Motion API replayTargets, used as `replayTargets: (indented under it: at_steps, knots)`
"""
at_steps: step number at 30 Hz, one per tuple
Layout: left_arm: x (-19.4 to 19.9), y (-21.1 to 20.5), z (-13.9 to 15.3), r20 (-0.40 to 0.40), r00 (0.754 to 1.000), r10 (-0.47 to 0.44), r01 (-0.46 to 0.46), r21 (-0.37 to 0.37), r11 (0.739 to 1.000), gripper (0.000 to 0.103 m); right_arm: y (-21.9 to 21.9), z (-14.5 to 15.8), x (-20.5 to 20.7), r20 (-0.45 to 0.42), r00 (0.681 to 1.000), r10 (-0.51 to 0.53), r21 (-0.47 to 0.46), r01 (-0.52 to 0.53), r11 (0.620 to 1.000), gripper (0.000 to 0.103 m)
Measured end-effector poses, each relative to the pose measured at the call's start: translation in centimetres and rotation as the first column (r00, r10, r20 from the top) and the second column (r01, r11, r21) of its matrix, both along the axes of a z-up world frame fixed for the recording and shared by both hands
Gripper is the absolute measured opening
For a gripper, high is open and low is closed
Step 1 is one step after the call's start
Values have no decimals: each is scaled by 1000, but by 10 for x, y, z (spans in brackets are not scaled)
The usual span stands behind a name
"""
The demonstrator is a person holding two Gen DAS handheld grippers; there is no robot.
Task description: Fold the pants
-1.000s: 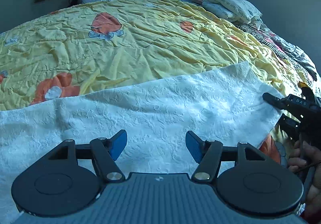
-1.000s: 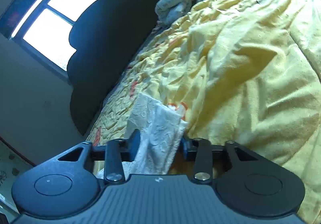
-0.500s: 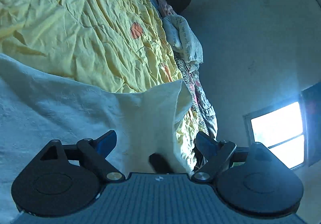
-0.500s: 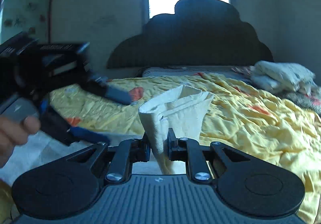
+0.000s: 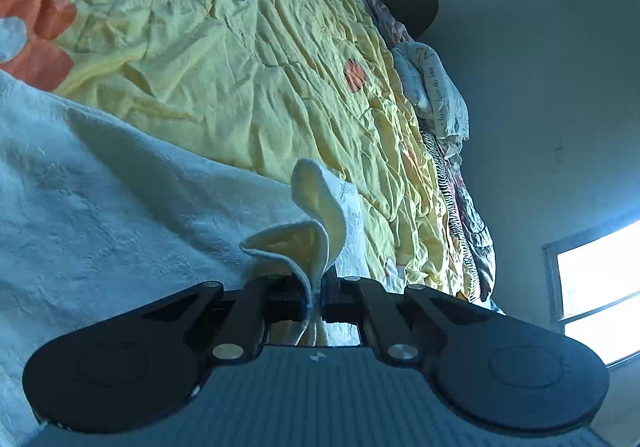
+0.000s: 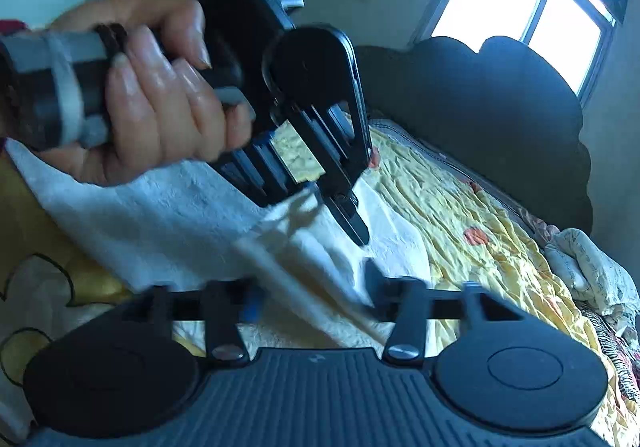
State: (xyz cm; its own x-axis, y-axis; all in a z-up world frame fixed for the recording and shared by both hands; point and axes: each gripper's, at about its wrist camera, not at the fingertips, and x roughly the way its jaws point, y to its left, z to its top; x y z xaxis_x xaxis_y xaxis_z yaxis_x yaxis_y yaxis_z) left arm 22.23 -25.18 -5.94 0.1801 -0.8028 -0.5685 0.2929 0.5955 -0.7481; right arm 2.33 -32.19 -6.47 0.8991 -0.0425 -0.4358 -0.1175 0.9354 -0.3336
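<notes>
Pants: white textured pants (image 5: 120, 215) lie spread across the yellow quilt, toward the near edge of the bed; one corner is lifted off the bed and curls into pale folds just above the left tongs. In the right wrist view the same cloth (image 6: 172, 215) runs from under the hand down between the right tongs, blurred there.
Left tongs: the left tongs (image 5: 316, 297) are pinched narrow on the raised corner of the pants, the cloth squeezed between both tips; seen from the right wrist view (image 6: 352, 215) they point down at the cloth.
Right tongs: the right tongs (image 6: 312, 299) stand wide, with a blurred fold of the pants lying between the tips, not clamped.
Left hand: the left hand (image 6: 160, 95) wraps the handle of its tool, above the pants.
Quilt: the yellow quilt (image 5: 240, 59), with orange flower prints and many creases, covers the bed.
Headboard: a dark scalloped headboard (image 6: 500, 119) stands at the far end.
Pile of bedding: a pile of bedding (image 5: 436, 91) sits along the bed's far right edge.
Window: a bright window (image 6: 532, 3) is above the headboard.
</notes>
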Motion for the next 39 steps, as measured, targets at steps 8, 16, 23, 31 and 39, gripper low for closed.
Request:
replayTargets:
  at_steps: [8,16,23,31,39]
  knots:
    - [-29,74,45,310,950,25,-81,171,982,5,44,33,1,61,989,131,96,-137,986,22]
    - [-15,148,46,329,935,135,-215,219,952,5,118,35,20,84,946,313,76,-319,945,22]
    - [-20,157,36,405,906,120,-247,278,928,5,140,27,30,54,936,347,74,-351,934,22]
    - [-24,161,27,428,896,118,-262,295,919,5,151,21,40,25,933,358,76,-359,930,22]
    - [-26,168,28,427,895,127,-265,280,923,5,150,26,45,25,929,370,77,-371,926,22]
